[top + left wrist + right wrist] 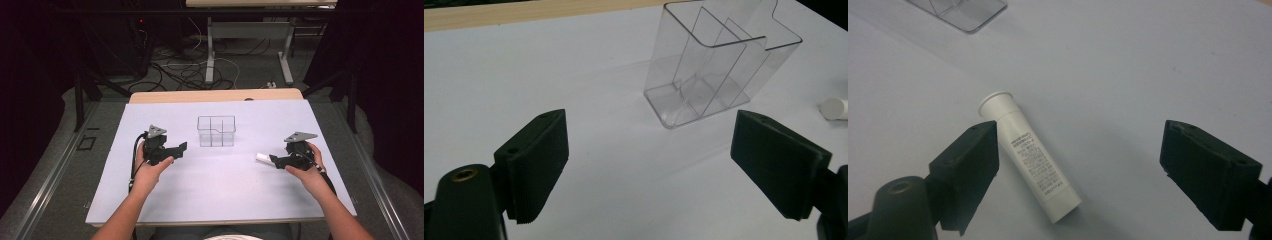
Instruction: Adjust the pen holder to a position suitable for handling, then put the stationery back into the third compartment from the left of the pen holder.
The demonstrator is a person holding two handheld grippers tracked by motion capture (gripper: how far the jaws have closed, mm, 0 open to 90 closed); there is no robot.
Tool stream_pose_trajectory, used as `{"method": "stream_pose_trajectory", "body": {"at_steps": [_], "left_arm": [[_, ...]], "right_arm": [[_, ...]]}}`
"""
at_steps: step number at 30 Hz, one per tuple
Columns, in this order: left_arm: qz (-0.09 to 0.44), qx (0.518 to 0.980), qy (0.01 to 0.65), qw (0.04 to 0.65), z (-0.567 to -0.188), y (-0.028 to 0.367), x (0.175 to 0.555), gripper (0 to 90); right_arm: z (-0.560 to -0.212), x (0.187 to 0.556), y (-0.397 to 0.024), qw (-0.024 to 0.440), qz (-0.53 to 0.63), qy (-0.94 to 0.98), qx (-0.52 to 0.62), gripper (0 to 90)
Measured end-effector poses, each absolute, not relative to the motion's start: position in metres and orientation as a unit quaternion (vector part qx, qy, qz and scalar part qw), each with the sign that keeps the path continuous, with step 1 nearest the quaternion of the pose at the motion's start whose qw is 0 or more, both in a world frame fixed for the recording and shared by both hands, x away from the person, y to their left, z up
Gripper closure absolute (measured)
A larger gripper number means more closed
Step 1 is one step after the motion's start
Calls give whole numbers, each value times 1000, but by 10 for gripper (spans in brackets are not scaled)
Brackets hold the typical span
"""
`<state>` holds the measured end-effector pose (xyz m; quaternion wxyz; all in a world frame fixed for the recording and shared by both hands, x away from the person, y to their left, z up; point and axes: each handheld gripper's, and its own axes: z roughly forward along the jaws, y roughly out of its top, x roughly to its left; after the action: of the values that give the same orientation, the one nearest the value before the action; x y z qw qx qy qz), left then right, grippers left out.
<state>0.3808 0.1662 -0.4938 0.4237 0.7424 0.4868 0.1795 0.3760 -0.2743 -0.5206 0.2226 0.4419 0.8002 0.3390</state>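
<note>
Since my right tongs [1075, 165] gape wide over the white tube [1030, 161], I note its axis lies slanted, nearer one jaw. Left tongs [649, 165], also wide, face the clear organizer [719, 60].

Centre obstacle: a clear divided organizer [216, 131] stood upright on the white mat [220, 200].
Right obstacle: a white tube [1029, 159] lay flat between the spread jaws of the right gripper [276, 160].
Left lane: bare mat lay between the left gripper [176, 150] and the organizer.
Near edge: open mat between both forearms.
</note>
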Motion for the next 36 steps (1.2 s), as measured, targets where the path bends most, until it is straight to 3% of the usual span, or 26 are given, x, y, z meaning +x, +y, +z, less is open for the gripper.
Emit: {"method": "stream_pose_trajectory", "body": {"at_steps": [7, 20, 31, 36], "left_arm": [[173, 738, 495, 425, -499, 181, 378, 0], [189, 733, 478, 445, -504, 185, 369, 1], [188, 746, 470, 433, -509, 186, 367, 2], [188, 744, 472, 433, -510, 187, 367, 1]], "right_arm": [[-517, 381, -272, 205, 340, 805, 440, 151], [-508, 393, -259, 200, 278, 865, 367, 153], [-495, 404, -241, 151, 232, 920, 276, 363], [-497, 407, -232, 138, 206, 936, 249, 378]]}}
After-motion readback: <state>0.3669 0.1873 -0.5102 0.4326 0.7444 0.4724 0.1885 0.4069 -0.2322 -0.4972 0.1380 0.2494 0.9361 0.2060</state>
